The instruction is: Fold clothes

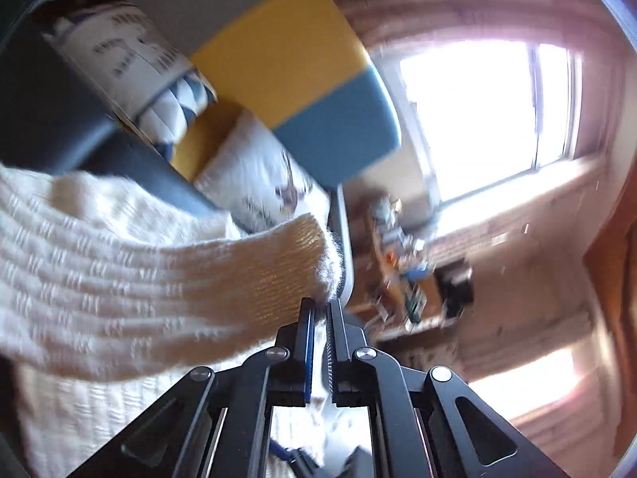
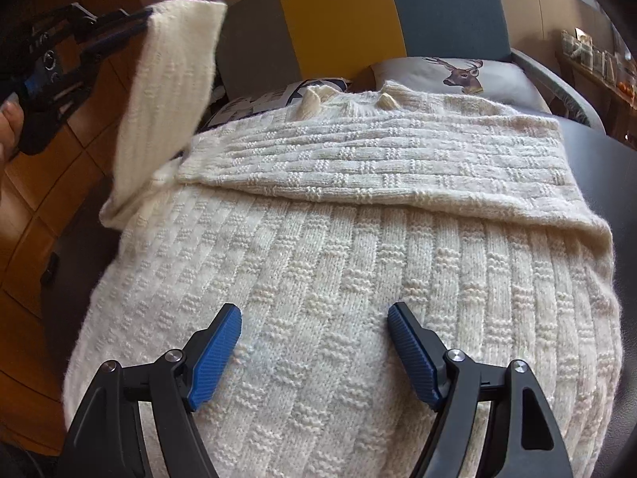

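A cream knitted sweater (image 2: 326,263) lies spread on a dark table (image 2: 597,167), with one sleeve folded across its upper body (image 2: 378,159). My left gripper (image 1: 321,306) is shut on the cuff of the other sleeve (image 1: 199,275) and holds it raised in the air; it shows in the right wrist view (image 2: 139,20) at the upper left, the sleeve (image 2: 171,79) hanging from it. My right gripper (image 2: 314,318) is open and empty just above the sweater's lower body.
A grey, yellow and blue chair back (image 2: 358,20) stands behind the table, with a deer-print cushion (image 2: 458,75) and a patterned cushion (image 2: 258,99). A bright window (image 1: 477,111) and a cluttered shelf (image 1: 402,271) are beyond. Wooden floor (image 2: 36,191) lies at left.
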The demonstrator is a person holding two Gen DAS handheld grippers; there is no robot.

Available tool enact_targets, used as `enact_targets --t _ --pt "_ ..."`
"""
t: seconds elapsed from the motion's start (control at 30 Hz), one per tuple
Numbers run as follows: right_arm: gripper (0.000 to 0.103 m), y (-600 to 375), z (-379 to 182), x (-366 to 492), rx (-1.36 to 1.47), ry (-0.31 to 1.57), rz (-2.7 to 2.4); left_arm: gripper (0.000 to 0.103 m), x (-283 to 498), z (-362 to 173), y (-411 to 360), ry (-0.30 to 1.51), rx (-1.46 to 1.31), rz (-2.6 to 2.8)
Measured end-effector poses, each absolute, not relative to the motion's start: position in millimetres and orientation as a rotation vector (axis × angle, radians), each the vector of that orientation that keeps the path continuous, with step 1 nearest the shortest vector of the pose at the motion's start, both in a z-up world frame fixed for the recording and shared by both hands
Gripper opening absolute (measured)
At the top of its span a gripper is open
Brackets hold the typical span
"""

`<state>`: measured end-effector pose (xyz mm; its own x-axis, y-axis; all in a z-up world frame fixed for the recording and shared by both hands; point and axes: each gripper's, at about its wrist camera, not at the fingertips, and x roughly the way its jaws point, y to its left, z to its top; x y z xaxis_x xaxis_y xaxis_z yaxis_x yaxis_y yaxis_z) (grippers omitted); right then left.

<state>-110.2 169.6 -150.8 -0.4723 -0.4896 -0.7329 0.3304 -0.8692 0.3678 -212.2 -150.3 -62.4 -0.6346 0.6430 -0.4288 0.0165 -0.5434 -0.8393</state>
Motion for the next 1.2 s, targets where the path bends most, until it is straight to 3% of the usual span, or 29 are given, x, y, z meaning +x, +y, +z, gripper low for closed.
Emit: enact_targets --t 0.13,0.23,0.37,0.53,0.67,0.87,0.93,1.2 --pt "0.070 195 -150 -117 1.286 -0.491 -2.257 0.006 -229 -90 -86 -1.005 -1.249 2.169" --pt "0.066 210 -146 -123 1.275 -0.640 -2.209 0.007 -217 -113 -69 -0.968 -1.328 2.114" --pt "0.025 219 -146 -136 1.270 -0.839 -2.143 0.024 -204 -114 -79 -1.030 -1.340 2.069" --pt "0.025 221 -168 -151 1.253 -1.180 -2.011 0.026 -185 -102 -132 -1.169 -1.239 2.087" --pt "0.025 207 -190 -155 1.289 -1.340 -1.938 0.026 -152 -118 -172 -1.269 -1.226 2.115" --pt "0.021 175 -186 -172 1.301 -1.324 -2.057 0.028 -102 -142 -231 -1.422 -1.204 2.151" --pt "0.006 167 -187 -177 1.325 -1.333 -2.090 0.028 -91 -151 -240 -1.468 -1.204 2.137" --pt "0.005 141 -141 -195 1.275 -1.028 -2.259 0.033 -73 -167 -253 -1.628 -1.122 2.024"
